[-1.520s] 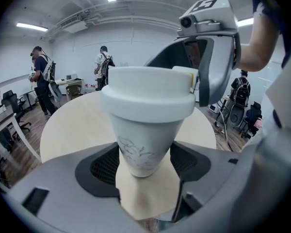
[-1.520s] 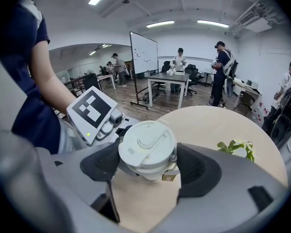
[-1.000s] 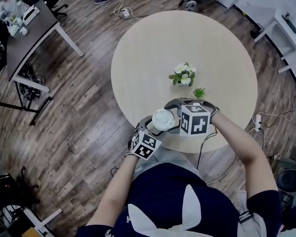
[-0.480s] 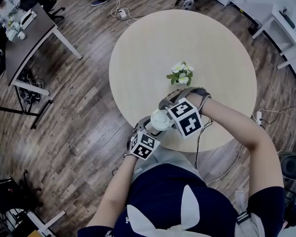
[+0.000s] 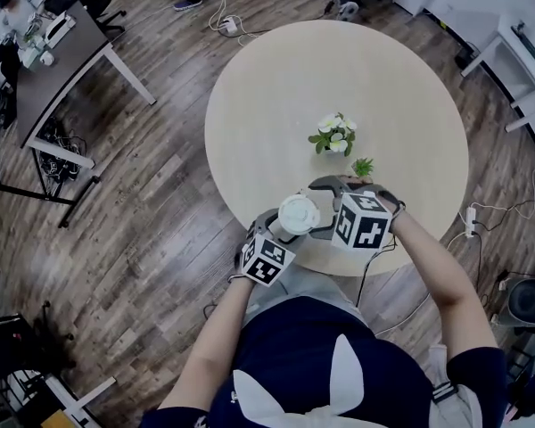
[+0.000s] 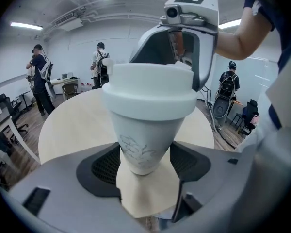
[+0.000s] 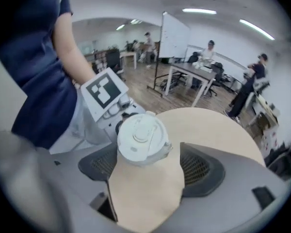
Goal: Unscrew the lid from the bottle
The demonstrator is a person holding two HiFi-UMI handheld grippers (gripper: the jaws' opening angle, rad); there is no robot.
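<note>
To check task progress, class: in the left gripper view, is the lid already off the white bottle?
No: the lid sits squarely on top of the tapered bottle, covering its mouth.

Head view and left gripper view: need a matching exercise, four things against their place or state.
Things:
1. left gripper
2. lid
3. white flowers
4. table

Places or states:
A. round, light wood
B. sitting on top of the bottle
C. shut on the bottle's lower body
D. standing mid-table, touched by nothing

Pairs: 1-C; 2-B; 3-D; 4-A
</note>
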